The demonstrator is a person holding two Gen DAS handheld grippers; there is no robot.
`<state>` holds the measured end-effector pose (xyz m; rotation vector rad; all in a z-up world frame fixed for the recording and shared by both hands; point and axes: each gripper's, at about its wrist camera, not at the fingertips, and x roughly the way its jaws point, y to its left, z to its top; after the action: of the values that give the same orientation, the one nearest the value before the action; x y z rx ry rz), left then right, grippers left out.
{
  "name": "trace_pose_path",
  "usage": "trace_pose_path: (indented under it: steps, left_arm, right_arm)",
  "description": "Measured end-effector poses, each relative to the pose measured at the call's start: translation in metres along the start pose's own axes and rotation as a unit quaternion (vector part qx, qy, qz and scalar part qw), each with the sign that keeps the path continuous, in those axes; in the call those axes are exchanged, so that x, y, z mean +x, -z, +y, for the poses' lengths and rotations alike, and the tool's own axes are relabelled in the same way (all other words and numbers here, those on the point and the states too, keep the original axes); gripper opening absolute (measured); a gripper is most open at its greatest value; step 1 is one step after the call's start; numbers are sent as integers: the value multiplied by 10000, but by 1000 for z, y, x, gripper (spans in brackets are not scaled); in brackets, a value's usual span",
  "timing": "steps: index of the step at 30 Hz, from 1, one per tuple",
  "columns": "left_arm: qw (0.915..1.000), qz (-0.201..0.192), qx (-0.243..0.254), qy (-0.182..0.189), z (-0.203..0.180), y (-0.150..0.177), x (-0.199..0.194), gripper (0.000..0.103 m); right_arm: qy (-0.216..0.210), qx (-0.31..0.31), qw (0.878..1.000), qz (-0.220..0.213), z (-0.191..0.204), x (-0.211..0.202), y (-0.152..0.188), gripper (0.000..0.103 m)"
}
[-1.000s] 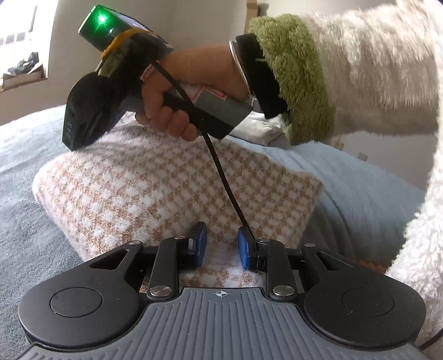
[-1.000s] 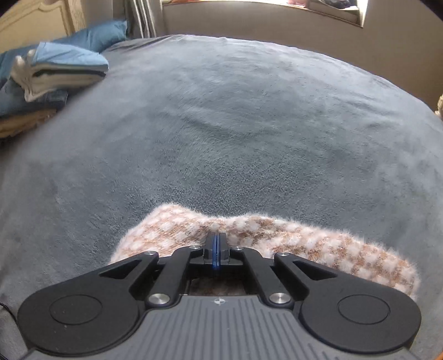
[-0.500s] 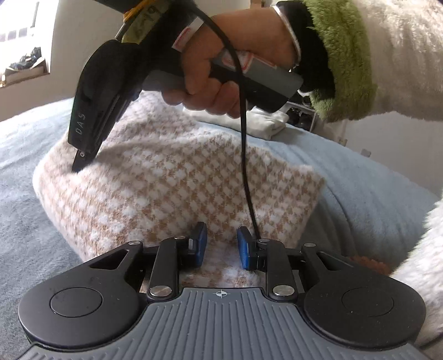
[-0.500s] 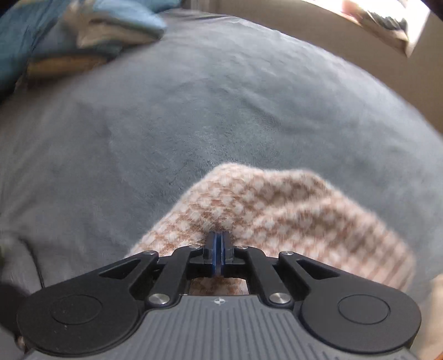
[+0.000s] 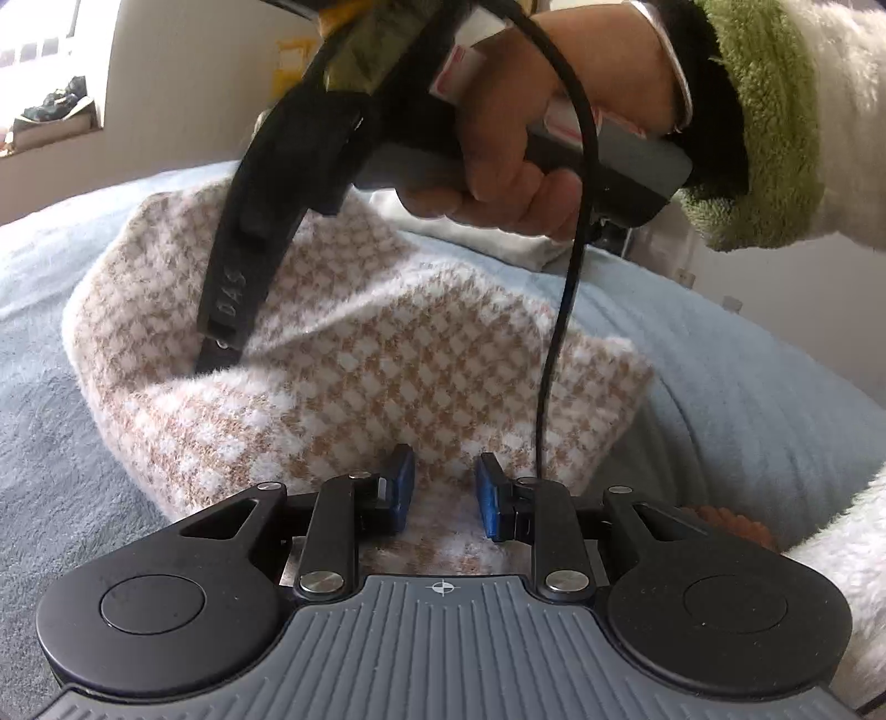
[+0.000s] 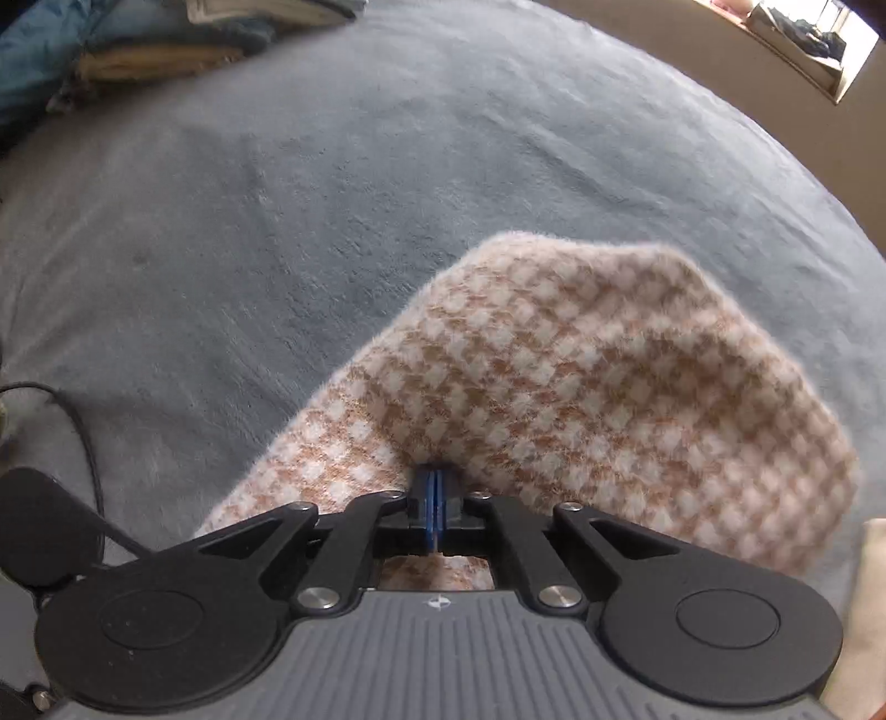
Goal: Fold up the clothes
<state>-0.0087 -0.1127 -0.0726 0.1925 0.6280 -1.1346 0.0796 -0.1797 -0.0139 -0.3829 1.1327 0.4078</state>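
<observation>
A folded, fuzzy checked garment, tan and white, is found lying on a grey-blue bed blanket. None of the bed's edges is reached by it in either view; open blanket is seen around it on every visible side.

The left claw is held low over the near edge of the garment. Its blue pads are set a narrow gap apart, and checked fabric is seen in that gap. Whether the pads press on the fabric cannot be told from the left wrist view.

The right claw is pointed steeply down at the garment. Its pads are closed flat together, and in the right wrist view a fold of fabric is seen bunched at their tips. In the left wrist view, the tip of the right claw is pressed into the far left part of the garment, where a crease is raised. A firm grip on the fabric cannot be confirmed.

The right claw's handle is gripped by a hand, and a fleece sleeve, cream with a green cuff, is worn above it. A black cable hangs from the handle across the garment.

A pile of folded clothes is noted at a far corner of the bed.
</observation>
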Motion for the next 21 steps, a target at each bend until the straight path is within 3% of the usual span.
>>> trace_pose_path:
  steps: [5,8,11,13,21]
  left_arm:
    - [10000,1,60,-32,-4,0,-2,24]
    - [10000,23,58,-39,-3,-1,-2,24]
    - [9999,128,13,-43,-2,-2,-1,24]
    - [9999,127,20,-110,-1,1,-4,25]
    - [9999,49,99,-94,-5,3,-13,25]
  right_arm:
    - [348,-369,9986,115,19,-35,-9,0]
    - [5,-448,9990,-56,30,-57,-5,0]
    - [104,-689,9971,297,42,-19,13,0]
    - [102,-587,9981,138,38,2,22,0]
    - [-57,-672,9976,126,50,-39,27,1]
